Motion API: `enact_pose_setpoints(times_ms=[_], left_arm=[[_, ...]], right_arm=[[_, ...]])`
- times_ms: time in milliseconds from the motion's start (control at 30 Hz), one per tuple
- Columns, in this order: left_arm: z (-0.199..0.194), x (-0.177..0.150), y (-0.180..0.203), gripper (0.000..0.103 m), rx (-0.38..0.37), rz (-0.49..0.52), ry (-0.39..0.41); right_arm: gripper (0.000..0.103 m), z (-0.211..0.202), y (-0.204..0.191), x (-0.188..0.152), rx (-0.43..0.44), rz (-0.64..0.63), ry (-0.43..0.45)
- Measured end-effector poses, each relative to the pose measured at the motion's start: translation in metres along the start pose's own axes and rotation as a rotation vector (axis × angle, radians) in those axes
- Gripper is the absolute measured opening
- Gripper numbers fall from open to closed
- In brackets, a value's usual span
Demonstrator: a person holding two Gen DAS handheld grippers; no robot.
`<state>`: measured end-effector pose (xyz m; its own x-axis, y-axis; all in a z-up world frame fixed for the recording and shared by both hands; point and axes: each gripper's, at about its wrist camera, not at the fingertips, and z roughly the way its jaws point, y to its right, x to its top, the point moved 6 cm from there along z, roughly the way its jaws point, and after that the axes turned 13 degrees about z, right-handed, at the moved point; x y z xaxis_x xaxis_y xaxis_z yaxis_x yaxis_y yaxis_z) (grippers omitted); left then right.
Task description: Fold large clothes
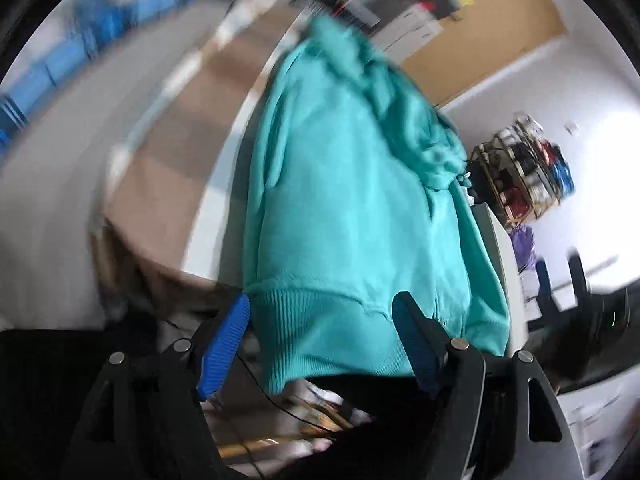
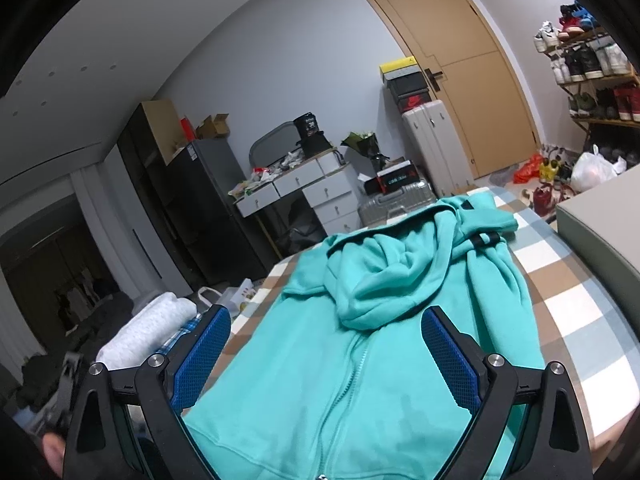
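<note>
A teal zip-up hoodie (image 2: 352,344) lies front up on a checked bed cover (image 2: 568,300), hood bunched near its top, sleeves folded over the chest. My right gripper (image 2: 326,320) is open just above the hoodie's lower front, its blue pads on either side of the zipper. In the left wrist view, which is blurred, the hoodie (image 1: 352,200) stretches away, its ribbed hem hanging over the near edge. My left gripper (image 1: 322,302) is open, its pads on either side of the ribbed hem; contact is unclear.
A folded white textile (image 2: 148,332) lies at the bed's left edge. A grey box (image 2: 600,232) sits at the right. Beyond the bed are drawers (image 2: 296,192), suitcases (image 2: 432,148), a wooden door (image 2: 460,64) and a shoe rack (image 2: 592,80).
</note>
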<state>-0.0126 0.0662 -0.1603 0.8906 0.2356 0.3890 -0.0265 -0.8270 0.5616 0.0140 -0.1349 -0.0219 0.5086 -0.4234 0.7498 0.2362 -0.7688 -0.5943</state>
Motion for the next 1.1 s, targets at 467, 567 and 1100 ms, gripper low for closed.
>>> enact_pose_setpoints(times_ms=[467,567,1100], left_arm=[[0.011,-0.021,-0.02,0.043,0.108,-0.101,-0.08],[0.004,-0.022,-0.033,0.072,0.214,-0.146,-0.063],[0.027,-0.035,-0.011,0.011,0.098,-0.019,-0.127]], right_arm=[[0.097,0.004,-0.004,-0.002,0.006,-0.005,-0.007],[0.097,0.003,-0.005,-0.003,0.005,-0.016,-0.002],[0.098,-0.005,0.007,0.006,0.051,0.047,0.008]])
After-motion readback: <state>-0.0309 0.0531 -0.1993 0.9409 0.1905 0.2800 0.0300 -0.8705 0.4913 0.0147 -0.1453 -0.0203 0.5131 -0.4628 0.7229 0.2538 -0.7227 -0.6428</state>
